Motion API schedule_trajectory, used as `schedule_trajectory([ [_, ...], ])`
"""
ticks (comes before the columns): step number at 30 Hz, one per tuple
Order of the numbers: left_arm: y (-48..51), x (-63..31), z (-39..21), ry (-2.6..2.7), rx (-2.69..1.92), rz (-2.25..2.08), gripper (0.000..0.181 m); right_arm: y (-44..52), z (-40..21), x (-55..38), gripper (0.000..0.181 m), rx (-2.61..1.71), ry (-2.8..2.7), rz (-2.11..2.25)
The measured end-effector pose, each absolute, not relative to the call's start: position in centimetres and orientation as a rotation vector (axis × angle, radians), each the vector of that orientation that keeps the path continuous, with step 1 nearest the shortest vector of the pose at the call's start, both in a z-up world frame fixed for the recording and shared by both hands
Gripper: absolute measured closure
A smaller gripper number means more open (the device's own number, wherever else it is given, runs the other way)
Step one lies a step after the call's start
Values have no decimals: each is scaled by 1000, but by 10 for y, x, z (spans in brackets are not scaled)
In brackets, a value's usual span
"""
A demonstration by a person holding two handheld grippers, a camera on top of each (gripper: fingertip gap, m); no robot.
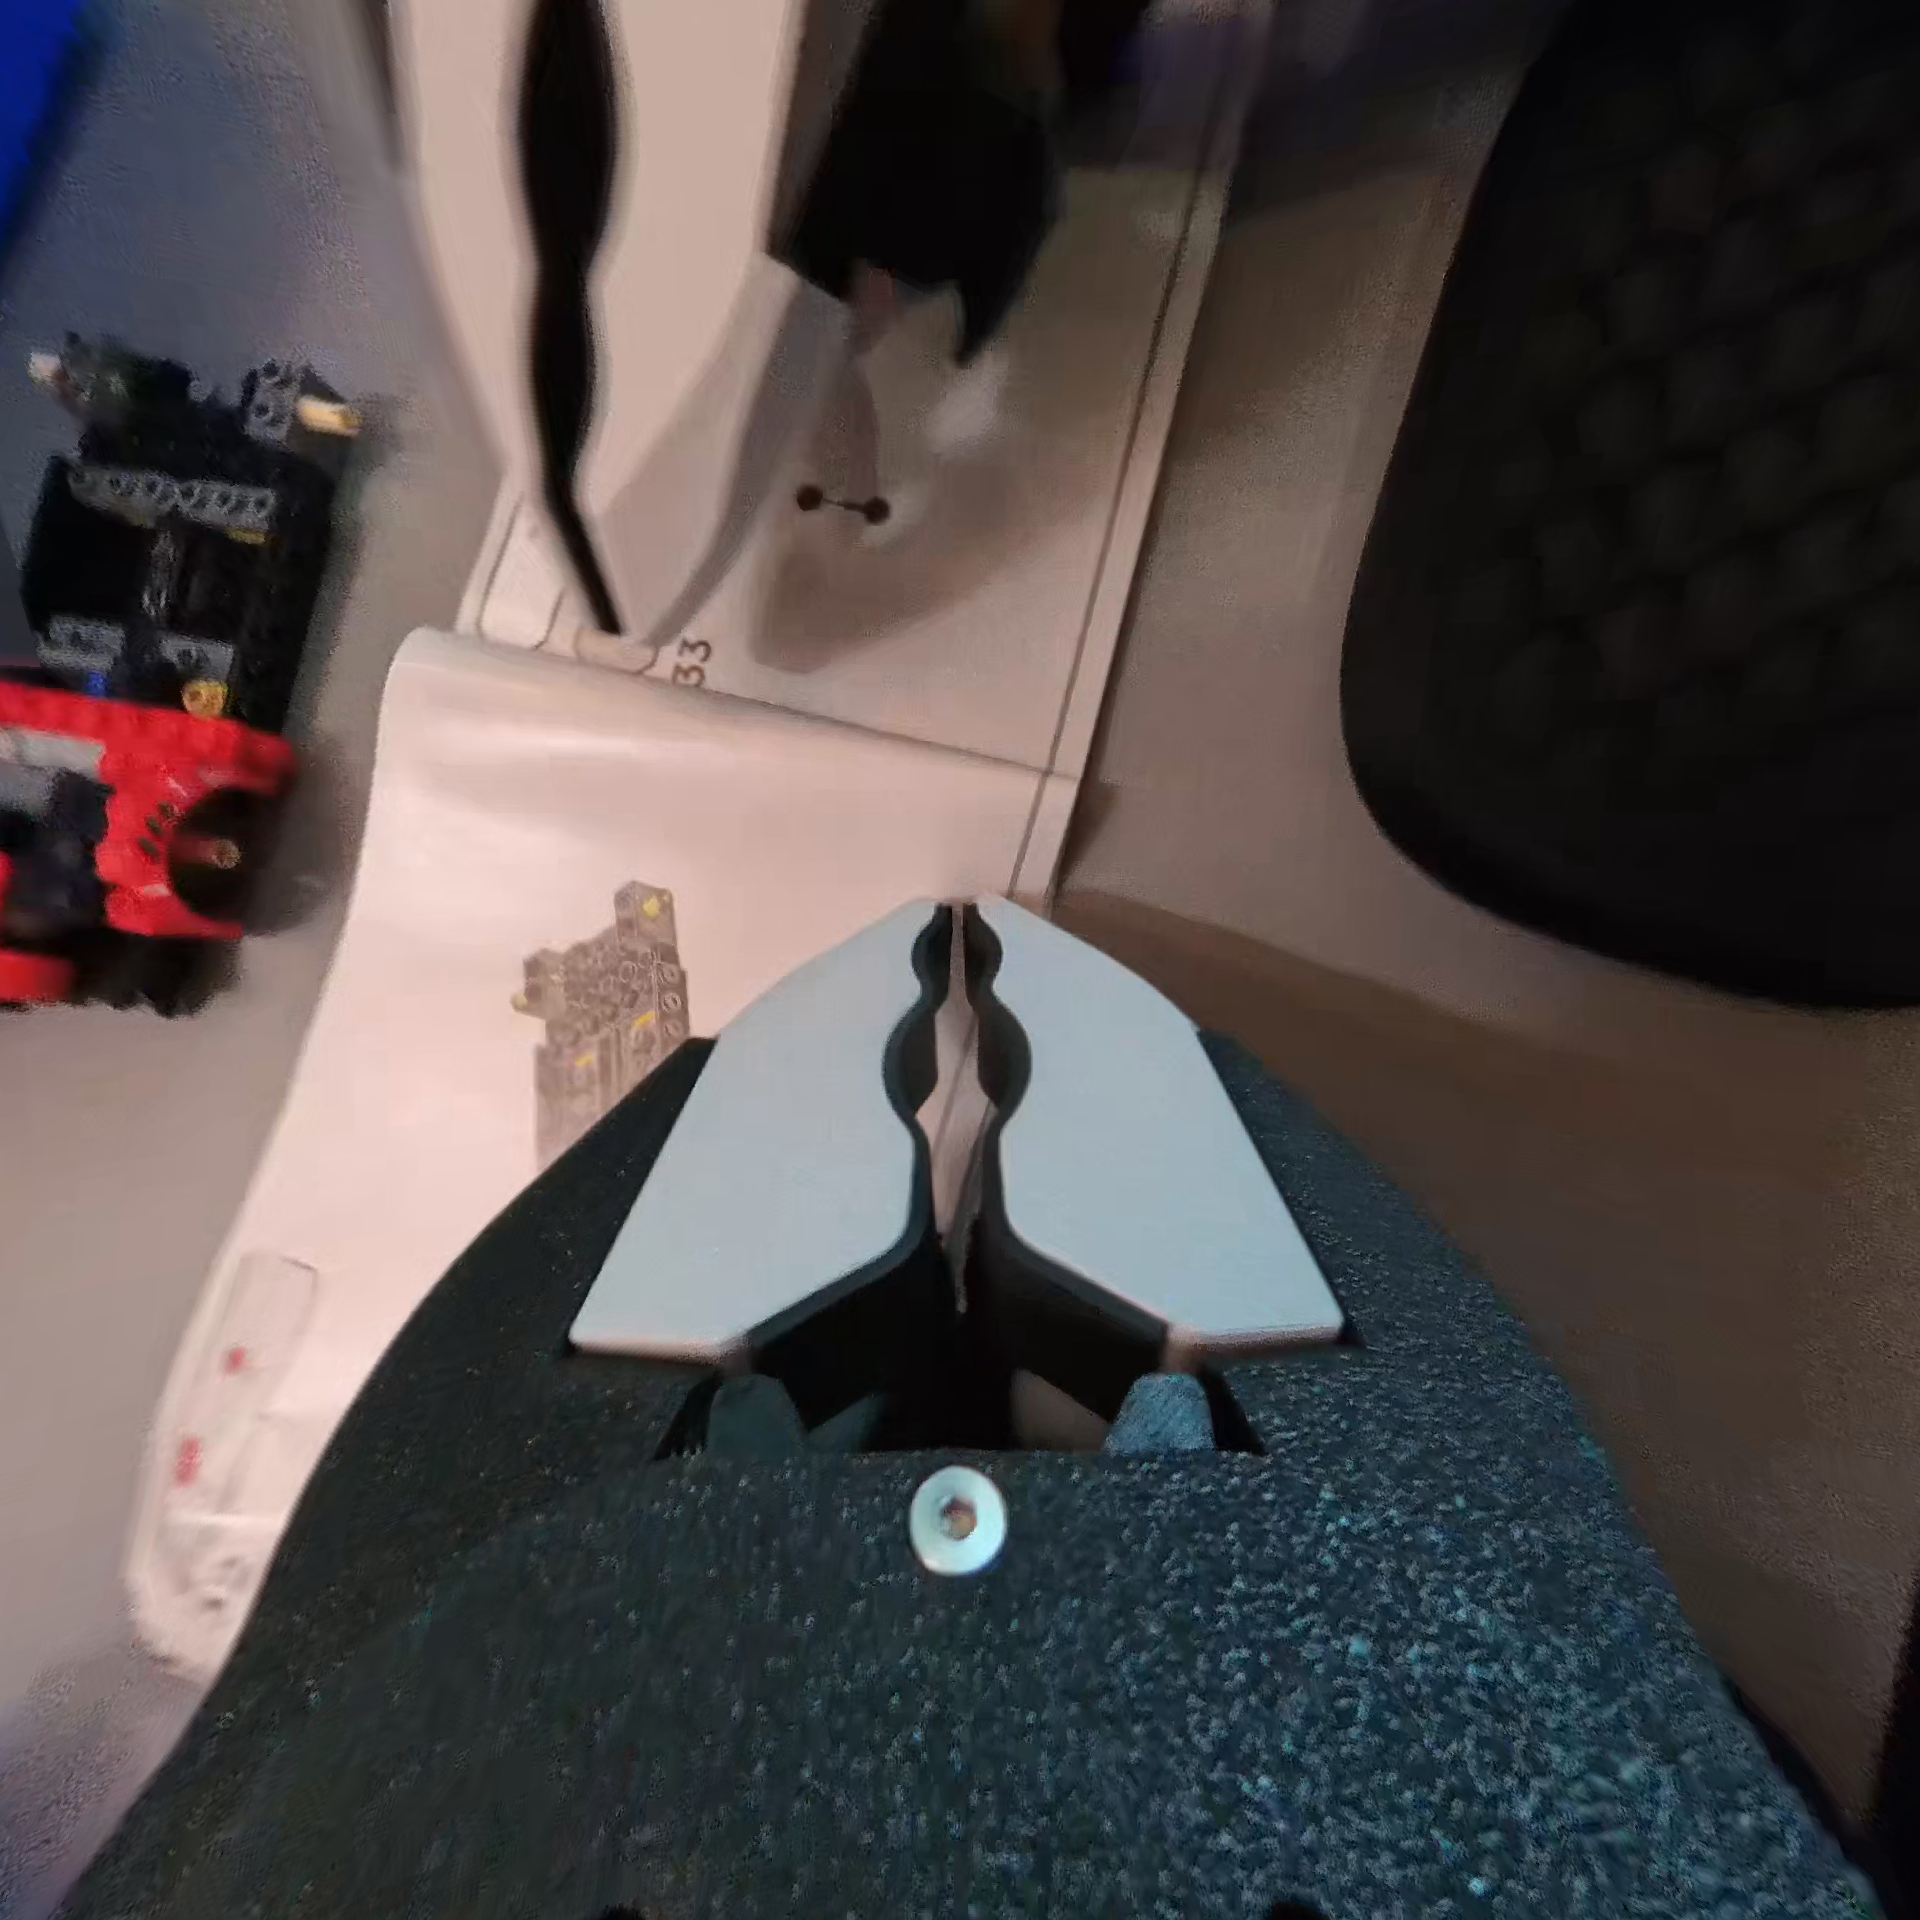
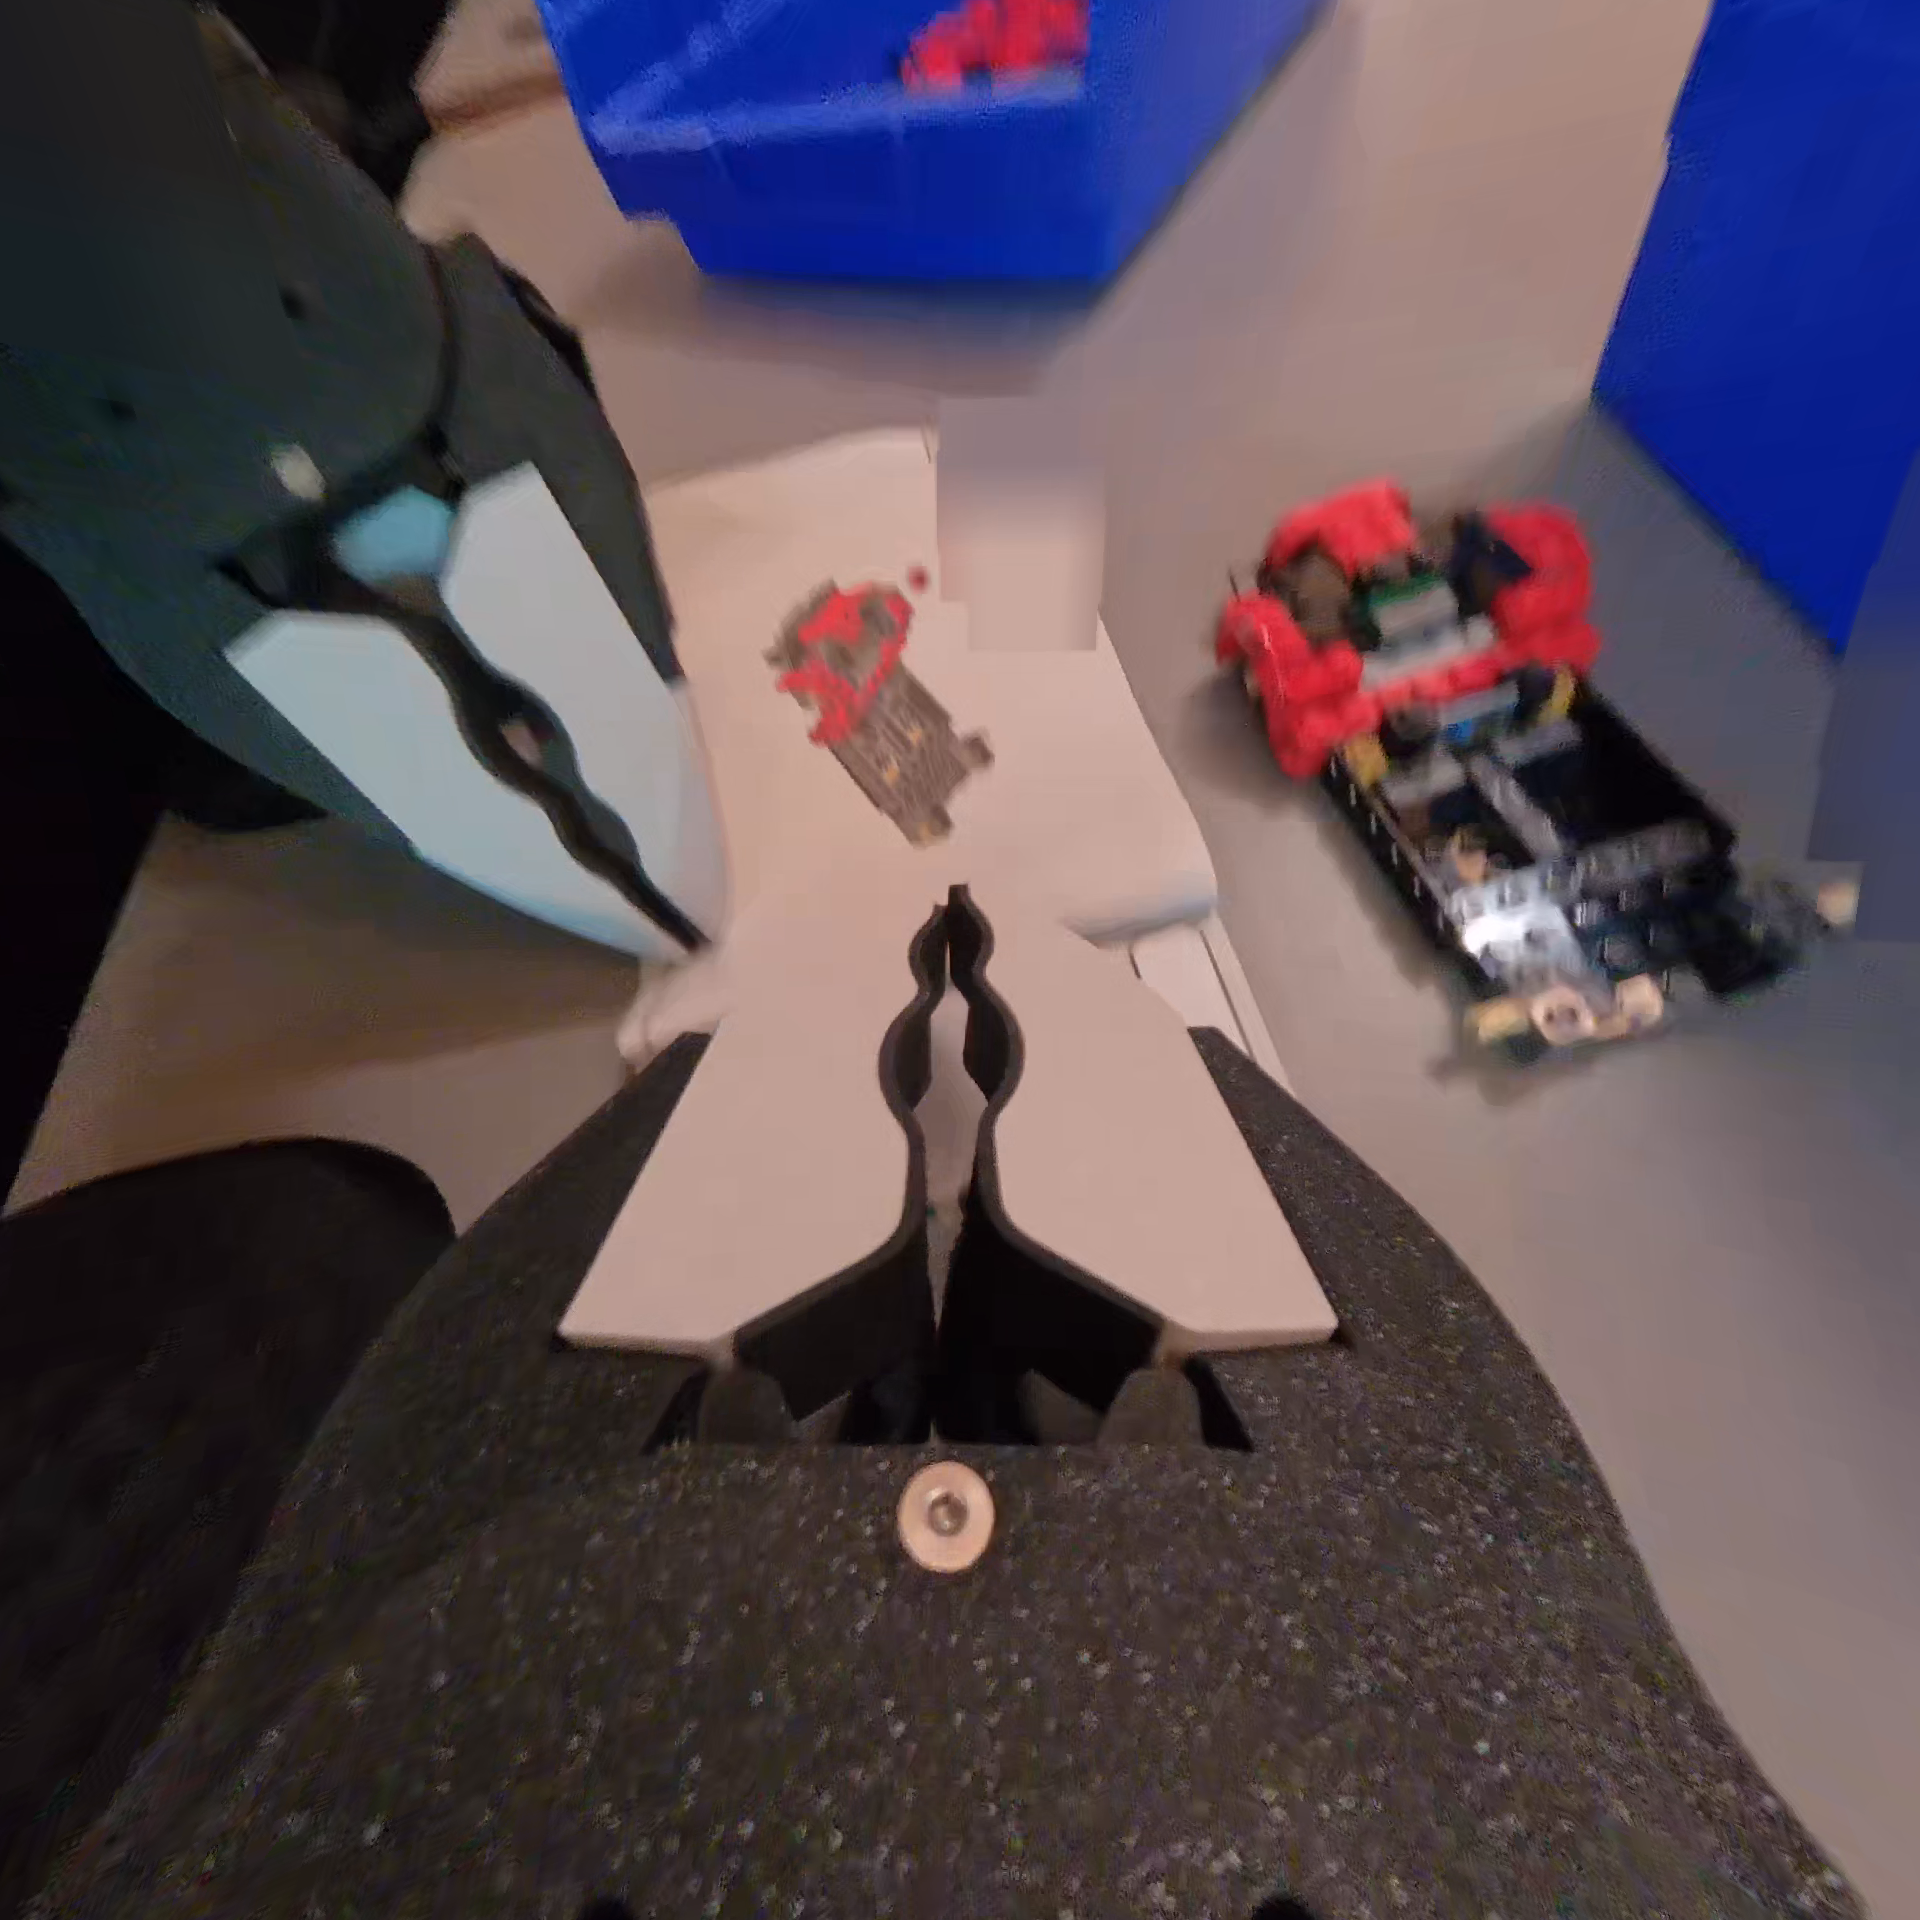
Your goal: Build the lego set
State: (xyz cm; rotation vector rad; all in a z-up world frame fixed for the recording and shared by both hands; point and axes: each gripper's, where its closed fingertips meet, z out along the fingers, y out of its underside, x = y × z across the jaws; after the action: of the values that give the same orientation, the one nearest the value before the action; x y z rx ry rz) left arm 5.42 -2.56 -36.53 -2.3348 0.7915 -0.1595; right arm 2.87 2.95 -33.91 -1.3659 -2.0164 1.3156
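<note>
Left gripper [image 1: 958,914] and right gripper [image 2: 954,902] both have jaws pressed together, empty, over the open instruction booklet [image 2: 1039,831]; its print is blurred. Beyond, the red-and-black lego car [image 2: 1496,769] sits on the table [image 2: 1558,1299]

Both grippers: black speckled bodies w/ silver screw [image 1: 957,1525], pale grey wavy-edged jaws.

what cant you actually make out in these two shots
- Instruction booklet, left wrist view: lower page hidden behind the left gripper.
- Lego car, right wrist view: motion blur hides piece detail.
- Blue bin, right wrist view: cut off by the top edge, contents unclear.
</note>
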Motion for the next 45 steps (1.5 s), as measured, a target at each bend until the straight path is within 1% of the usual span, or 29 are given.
schedule_trajectory([
  [3, -32, 51, -366, 695, -2329, -262, 180, 24, -350, 34, 181, -1397, -2116, 1293],
  [5, -35, 46, -366, 712, -2336, -225, 179, 20, -361, 35, 181, -1413, -2200, 1210],
  [7, -35, 43, -365, 733, -2338, -182, 178, 19, -361, 32, 181, -1424, -2198, 1226],
  [12, -9, 64, -331, 869, -2038, -43, 174, 16, -362, 31, 181, -1446, -2206, 1246],
  [14, -1, 71, -341, 920, -2080, -37, 179, 16, -362, 31, 181, -1437, -2206, 1236],
  [16, -3, 68, -364, 909, -2236, -78, 181, 16, -362, 32, 181, -1435, -2207, 1235],
  [18, -7, 70, -365, 848, -2264, -170, 181, 7, -356, 36, 181, -1411, -2228, 1345],
  [20, -9, 70, -365, 856, -2249, -172, 181, -3, -353, 40, 181, -1405, -2264, 1427],
  [22, -10, 69, -365, 857, -2233, -155, 181, -6, -361, 42, 181, -1419, -2343, 1353],
  [24, -10, 69, -365, 853, -2217, -142, 181, -5, -362, 38, 181, -1493, -2340, 1369],
  [27, -10, 69, -365, 864, -2209, -108, 181, 16, -363, 19, 181, -1637, -2211, 1379],
  [31, -10, 69, -365, 863, -2198, -90, 181, 44, -364, -1, 181, -1674, -2123, 1308],
  [34, -10, 69, -365, 859, -2190, -66, 181, 50, -364, -5, 181, -1674, -2093, 1267],
  [37, -10, 69, -365, 853, -2185, -48, 181, 55, -363, -9, 181, -1584, -2060, 1144],
  [41, -10, 69, -364, 848, -2186, -2, 181, 56, -362, -9, 181, -1521, -2037, 1091],
  [45, -9, 68, -362, 810, -2164, 47, 181, 53, -348, -7, 181, -1420, -2037, 1034],
])
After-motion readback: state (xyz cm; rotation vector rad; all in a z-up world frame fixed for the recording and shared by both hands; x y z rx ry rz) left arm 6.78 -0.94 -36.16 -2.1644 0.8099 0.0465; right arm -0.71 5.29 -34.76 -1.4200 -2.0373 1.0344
